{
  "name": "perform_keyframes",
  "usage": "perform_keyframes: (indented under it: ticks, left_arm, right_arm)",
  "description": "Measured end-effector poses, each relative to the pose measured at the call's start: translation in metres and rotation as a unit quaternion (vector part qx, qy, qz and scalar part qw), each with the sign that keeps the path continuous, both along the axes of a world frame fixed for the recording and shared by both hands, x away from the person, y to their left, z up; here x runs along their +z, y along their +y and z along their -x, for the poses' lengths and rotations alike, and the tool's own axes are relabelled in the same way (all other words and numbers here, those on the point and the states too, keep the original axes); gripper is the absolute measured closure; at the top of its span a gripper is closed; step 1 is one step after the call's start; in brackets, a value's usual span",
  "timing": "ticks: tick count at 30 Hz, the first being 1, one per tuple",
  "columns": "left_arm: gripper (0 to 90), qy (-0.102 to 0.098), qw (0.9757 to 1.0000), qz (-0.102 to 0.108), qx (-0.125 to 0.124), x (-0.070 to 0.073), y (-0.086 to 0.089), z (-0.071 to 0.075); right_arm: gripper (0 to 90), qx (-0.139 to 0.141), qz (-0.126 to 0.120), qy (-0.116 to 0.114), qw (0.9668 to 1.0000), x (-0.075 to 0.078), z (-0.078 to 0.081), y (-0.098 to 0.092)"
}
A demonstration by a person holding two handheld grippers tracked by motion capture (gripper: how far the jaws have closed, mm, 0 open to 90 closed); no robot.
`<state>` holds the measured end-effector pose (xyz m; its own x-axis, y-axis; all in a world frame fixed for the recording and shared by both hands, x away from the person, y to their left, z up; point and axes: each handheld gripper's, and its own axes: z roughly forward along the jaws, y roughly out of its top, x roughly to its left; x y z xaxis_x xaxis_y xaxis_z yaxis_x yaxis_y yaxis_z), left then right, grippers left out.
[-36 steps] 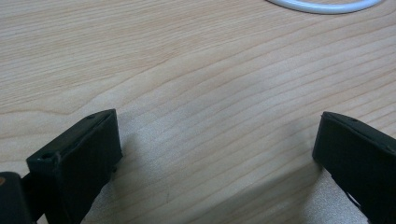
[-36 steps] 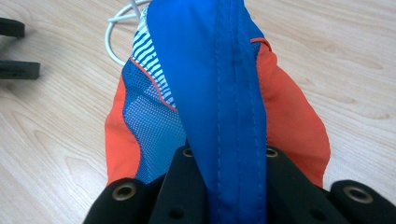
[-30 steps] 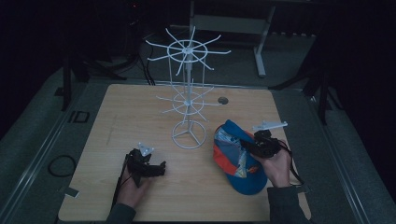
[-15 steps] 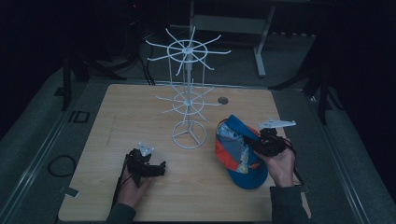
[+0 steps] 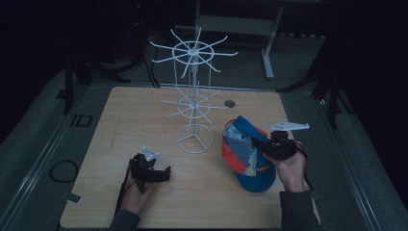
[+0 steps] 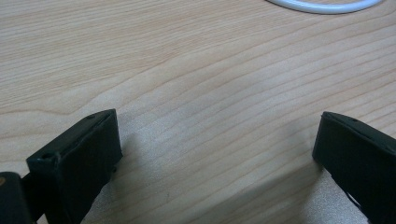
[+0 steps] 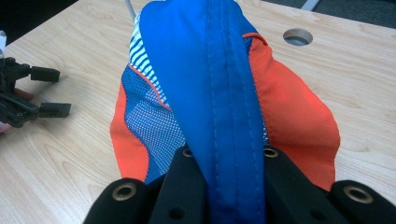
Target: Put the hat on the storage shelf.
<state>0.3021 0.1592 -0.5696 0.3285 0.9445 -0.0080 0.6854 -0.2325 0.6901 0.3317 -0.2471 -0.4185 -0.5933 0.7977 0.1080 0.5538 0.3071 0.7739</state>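
A blue and orange cap (image 5: 243, 153) with a striped and mesh panel lies at the right of the wooden table (image 5: 125, 120). My right gripper (image 5: 260, 147) is shut on the cap's blue fabric; in the right gripper view the cap (image 7: 210, 84) bulges up from between the two jaws. My left gripper (image 5: 166, 173) rests low over the table near its front left, open, with bare wood between its fingers (image 6: 84, 154). A white wire rack (image 5: 193, 96) with hook arms stands in the middle of the table.
The rack's round base ring (image 6: 322, 5) lies just beyond my left gripper. A small round hole (image 5: 229, 103) sits in the tabletop behind the cap. A grey frame runs around the table, and a cable loop (image 5: 61, 171) lies on the left.
My right gripper has shifted a little with the cap in it, and the cap has bunched up and turned slightly. The left gripper has stayed where it was.
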Motion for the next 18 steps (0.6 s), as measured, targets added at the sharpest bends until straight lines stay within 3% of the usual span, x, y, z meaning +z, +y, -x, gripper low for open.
perform_keyframes:
  ticks: [18]
  left_arm:
    - [1.4,0.002,1.0,-0.001,-0.001,0.0,0.0,0.0]
  right_arm:
    - [87.6,0.0,-0.012,-0.017,0.9998,0.013,0.002,-0.002]
